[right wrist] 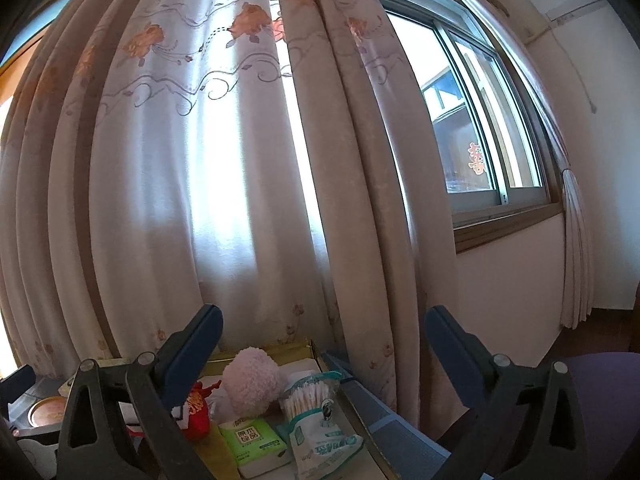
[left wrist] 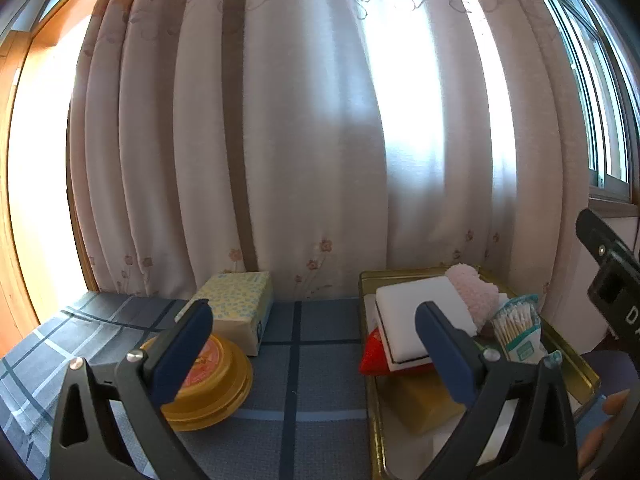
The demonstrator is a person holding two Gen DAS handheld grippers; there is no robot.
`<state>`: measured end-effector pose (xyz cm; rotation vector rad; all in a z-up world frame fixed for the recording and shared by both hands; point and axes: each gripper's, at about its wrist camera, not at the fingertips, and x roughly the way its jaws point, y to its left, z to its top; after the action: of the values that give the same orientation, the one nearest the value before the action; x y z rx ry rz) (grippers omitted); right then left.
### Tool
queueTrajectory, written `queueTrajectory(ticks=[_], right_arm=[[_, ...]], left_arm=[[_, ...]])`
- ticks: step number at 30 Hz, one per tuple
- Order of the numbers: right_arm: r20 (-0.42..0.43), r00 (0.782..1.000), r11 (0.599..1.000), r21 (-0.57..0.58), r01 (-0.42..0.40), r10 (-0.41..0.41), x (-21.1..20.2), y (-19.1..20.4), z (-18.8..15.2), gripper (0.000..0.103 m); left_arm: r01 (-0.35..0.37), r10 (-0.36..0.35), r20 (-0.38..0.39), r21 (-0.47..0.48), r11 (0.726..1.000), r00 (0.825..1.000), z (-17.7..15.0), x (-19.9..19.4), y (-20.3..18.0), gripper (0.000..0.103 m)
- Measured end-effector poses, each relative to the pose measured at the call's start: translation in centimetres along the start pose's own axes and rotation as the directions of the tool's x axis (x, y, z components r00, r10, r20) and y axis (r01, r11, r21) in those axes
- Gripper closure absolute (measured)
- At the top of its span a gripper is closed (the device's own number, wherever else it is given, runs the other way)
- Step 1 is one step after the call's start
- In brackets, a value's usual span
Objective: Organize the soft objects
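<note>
Starting from the left, a round yellow tin (left wrist: 208, 384) and a dotted tissue pack (left wrist: 236, 308) are seen on the checked table (left wrist: 320, 360), outside the tray; the pack is soft, so it is probably meant to be gathered next. The left gripper (left wrist: 314, 344) is held above the table with its jaws spread wide and nothing between them. To the right, the golden tray (left wrist: 366, 360) serves as the collecting place: a white sponge (left wrist: 420, 312), a red pouch (left wrist: 370, 354), a pink fluffy cloth (right wrist: 250, 380), a green tissue pack (right wrist: 254, 440) and a bag of cotton swabs (right wrist: 312, 408) are already laid inside. The right gripper (right wrist: 322, 344) is likewise wide apart and empty, raised over the tray.
</note>
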<state>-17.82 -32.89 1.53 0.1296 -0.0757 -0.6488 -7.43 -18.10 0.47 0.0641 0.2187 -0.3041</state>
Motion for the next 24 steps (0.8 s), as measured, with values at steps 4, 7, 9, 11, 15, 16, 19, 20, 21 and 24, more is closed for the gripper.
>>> queueTrajectory(ticks=[4,7,9,11,15,16,19,20,21,24], right_arm=[[-0.004,1.0,1.0,-0.007,0.002,-0.002,0.04,0.13,-0.02,0.001],[-0.007,1.0,1.0,-0.005,0.011,-0.011,0.13,0.11,-0.01,0.001],[-0.012,1.0,1.0,-0.003,0.01,-0.01,0.24,0.04,-0.04,0.001],[-0.011,1.0,1.0,-0.003,0.011,-0.011,0.26,0.01,-0.01,0.001],[-0.001,1.0,1.0,-0.014,0.012,-0.012,0.04,0.23,-0.04,0.001],[0.0,1.0,1.0,-0.018,0.011,-0.011,0.02,0.31,-0.05,0.001],[-0.001,1.0,1.0,-0.023,0.009,-0.009,0.05,0.34,-0.07,0.001],[-0.002,1.0,1.0,-0.023,0.011,-0.011,0.03,0.32,-0.06,0.001],[-0.003,1.0,1.0,-0.022,0.011,-0.011,0.08,0.3,-0.05,0.001],[-0.005,1.0,1.0,-0.019,0.014,-0.015,0.1,0.24,-0.01,0.001]], left_arm=[[0.003,-0.003,0.0,0.015,1.0,1.0,0.02,-0.07,-0.27,0.0],[0.005,-0.005,0.004,0.025,1.0,1.0,0.05,-0.14,-0.51,0.0],[0.002,-0.002,0.006,0.031,1.0,1.0,0.04,-0.2,-0.64,0.0],[0.0,0.0,0.007,0.032,0.999,1.0,0.02,-0.19,-0.69,0.0],[-0.008,0.008,0.005,0.032,0.999,1.0,-0.02,-0.18,-0.77,0.0],[-0.007,0.006,0.004,0.032,0.999,1.0,-0.03,-0.19,-0.76,0.0],[-0.004,0.004,0.002,0.036,0.999,1.0,-0.04,-0.24,-0.83,0.0],[-0.002,0.002,0.001,0.038,0.999,1.0,-0.04,-0.26,-0.87,0.0],[-0.001,0.001,0.001,0.039,0.999,1.0,-0.04,-0.26,-0.89,0.0],[0.001,-0.001,0.003,0.041,0.999,1.0,-0.02,-0.36,-0.87,0.0]])
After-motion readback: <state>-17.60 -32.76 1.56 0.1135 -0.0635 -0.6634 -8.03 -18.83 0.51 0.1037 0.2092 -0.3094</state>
